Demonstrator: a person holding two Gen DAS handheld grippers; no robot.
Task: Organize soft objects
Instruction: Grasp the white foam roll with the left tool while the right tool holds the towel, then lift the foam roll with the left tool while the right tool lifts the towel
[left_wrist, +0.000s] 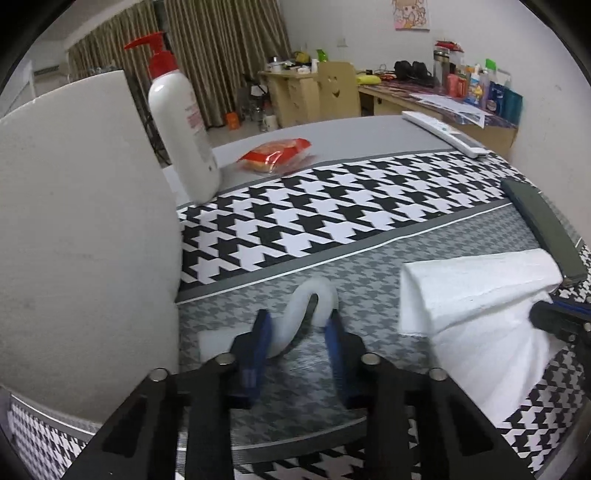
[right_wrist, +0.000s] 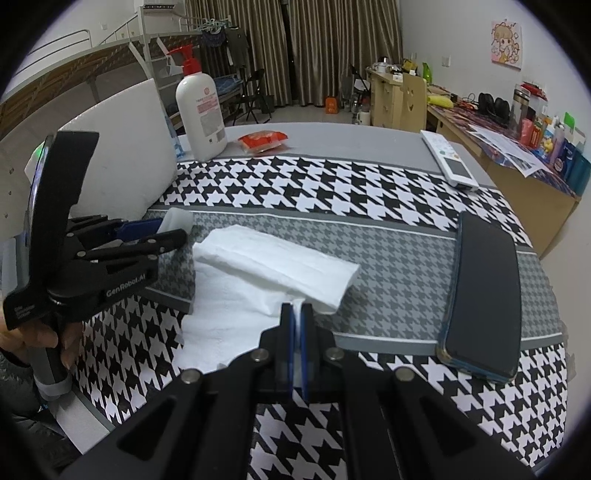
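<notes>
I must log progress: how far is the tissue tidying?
Done: nothing looks finished. In hand: the right gripper pinches the half-folded white tissue; the left gripper squeezes a curled tissue strip. Left: flattening and stacking both.

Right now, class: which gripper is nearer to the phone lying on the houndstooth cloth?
Right. The right gripper, shut on the white tissue, sits just left of the phone. The left gripper is farther off, beyond the tissue, pinching another folded tissue.
</notes>
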